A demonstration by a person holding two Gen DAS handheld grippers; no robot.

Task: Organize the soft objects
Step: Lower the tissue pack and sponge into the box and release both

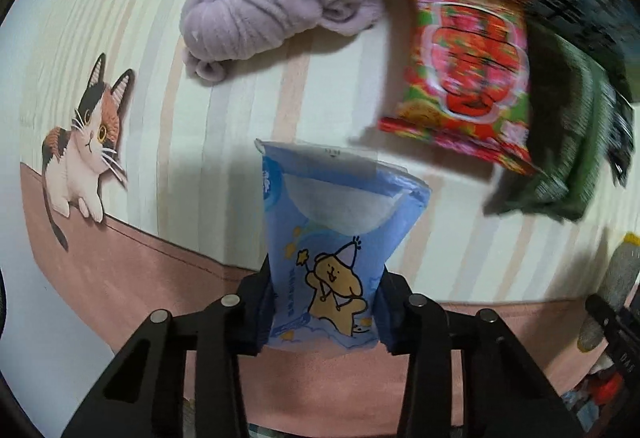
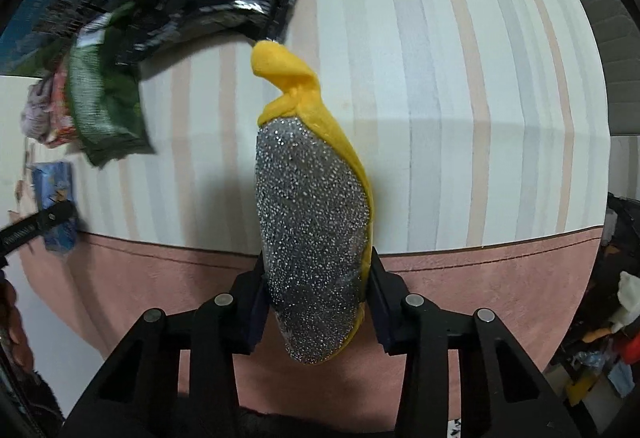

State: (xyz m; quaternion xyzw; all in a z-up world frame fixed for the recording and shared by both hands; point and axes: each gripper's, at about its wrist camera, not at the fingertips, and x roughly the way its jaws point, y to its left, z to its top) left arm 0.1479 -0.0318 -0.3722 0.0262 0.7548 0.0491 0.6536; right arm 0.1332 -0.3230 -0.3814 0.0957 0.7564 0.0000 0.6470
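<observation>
The left claw (image 1: 324,302) squeezes the low end of a blue tissue pack (image 1: 336,238) near the table's (image 1: 200,142) pink front edge. The right claw (image 2: 316,302) pinches a sparkly yellow sponge (image 2: 312,222) there too. Both look light and squishy, so a hold in the middle seems best.
</observation>
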